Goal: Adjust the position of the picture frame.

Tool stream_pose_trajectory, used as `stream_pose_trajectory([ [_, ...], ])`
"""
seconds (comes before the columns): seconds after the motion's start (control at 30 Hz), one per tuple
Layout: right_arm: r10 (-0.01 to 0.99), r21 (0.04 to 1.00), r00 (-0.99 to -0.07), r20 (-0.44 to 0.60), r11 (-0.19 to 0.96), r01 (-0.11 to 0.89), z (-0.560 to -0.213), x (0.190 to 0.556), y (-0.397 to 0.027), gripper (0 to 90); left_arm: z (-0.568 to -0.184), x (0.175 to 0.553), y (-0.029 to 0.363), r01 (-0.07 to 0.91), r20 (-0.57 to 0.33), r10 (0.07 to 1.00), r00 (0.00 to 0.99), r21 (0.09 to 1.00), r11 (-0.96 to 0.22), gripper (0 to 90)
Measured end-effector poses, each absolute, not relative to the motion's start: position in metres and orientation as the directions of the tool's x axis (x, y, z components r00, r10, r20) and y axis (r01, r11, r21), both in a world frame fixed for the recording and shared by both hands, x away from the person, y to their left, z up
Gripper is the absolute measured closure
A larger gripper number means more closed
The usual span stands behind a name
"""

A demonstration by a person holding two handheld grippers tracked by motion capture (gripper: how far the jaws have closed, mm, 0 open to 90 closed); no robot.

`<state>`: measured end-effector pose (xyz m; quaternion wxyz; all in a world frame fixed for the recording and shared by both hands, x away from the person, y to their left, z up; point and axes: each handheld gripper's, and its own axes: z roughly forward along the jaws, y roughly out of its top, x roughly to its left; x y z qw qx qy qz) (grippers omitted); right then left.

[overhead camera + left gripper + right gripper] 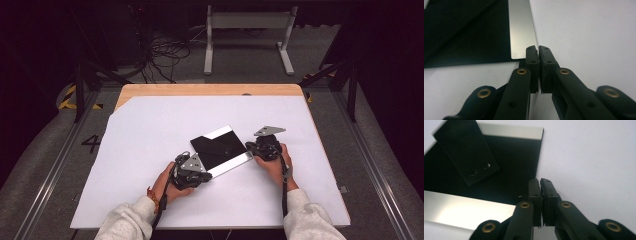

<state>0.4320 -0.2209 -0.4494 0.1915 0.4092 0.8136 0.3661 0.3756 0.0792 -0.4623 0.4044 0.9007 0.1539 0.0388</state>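
Observation:
A black sheet (225,150) with silver strips (229,167) along two edges lies flat and skewed at the middle of the white tabletop (150,140). A smaller black piece (466,152) with two holes rests on its far left part. My left gripper (206,175) is shut, its tips at the sheet's near left corner (519,53). My right gripper (251,153) is shut too, its tips touching the sheet's right corner (534,165). Both pairs of jaws close sideways, level with the table, and I see nothing held between them.
The white board covers a wooden table whose bare far edge (210,90) shows. Beyond it are a white metal stand (247,30), loose cables (165,55) on the floor and dark frame legs (345,75). White surface stretches out around the sheet on all sides.

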Motion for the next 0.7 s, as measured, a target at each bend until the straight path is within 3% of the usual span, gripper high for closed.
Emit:
stream_pose_trajectory([
  [0.33, 0.721, 0.753, -0.692, -0.031, 0.473, 0.458, -0.446, 0.389, -0.226, 90.0, -0.450, 0.412, 0.121, 0.329, -0.049, 0.466, 0.883, 0.774, -0.541, 89.7],
  [0.7, 0.738, 0.735, -0.673, -0.045, 0.481, 0.479, -0.455, 0.379, -0.226, 90.0, -0.450, 0.460, 0.129, 0.392, -0.060, 0.571, 0.819, 0.785, -0.479, 90.0],
])
